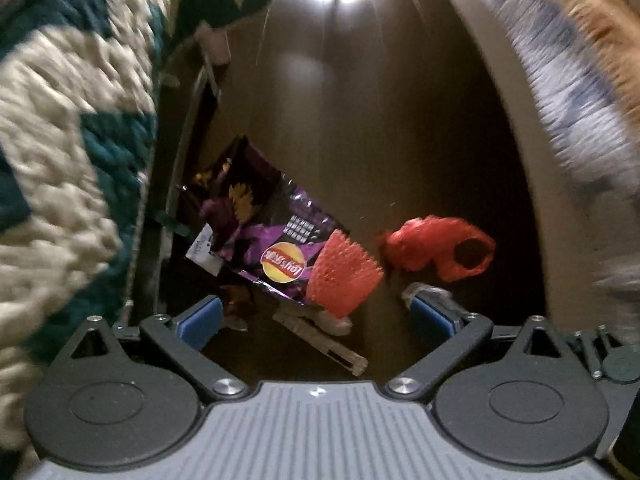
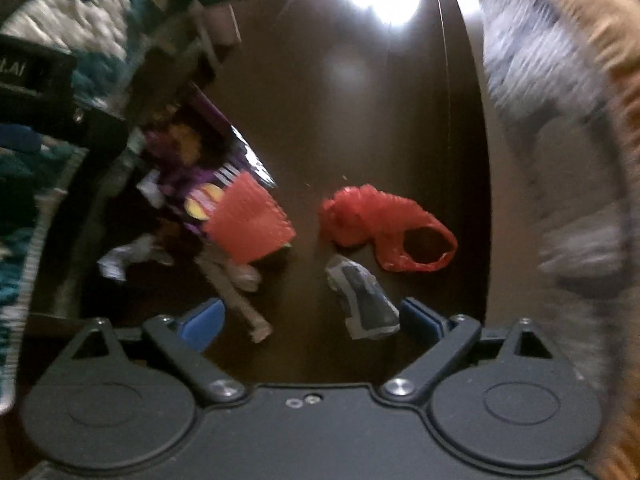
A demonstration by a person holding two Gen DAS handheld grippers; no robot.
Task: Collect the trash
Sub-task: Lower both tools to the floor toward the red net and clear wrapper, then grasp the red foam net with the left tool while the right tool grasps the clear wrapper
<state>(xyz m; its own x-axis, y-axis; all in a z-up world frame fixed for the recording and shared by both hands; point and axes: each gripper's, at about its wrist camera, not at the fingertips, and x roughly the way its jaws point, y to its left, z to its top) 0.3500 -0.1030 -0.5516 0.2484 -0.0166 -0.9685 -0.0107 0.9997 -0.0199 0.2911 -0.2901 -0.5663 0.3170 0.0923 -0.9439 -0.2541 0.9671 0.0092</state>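
quilt (image 1: 60, 128): left, hanging | floor (image 1: 360, 140): dark, glare | rug (image 1: 580, 92): right

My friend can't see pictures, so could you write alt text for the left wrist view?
An open left gripper points down at a dark floor littered with a purple Lay's chip bag, orange foam netting and a red plastic bag.
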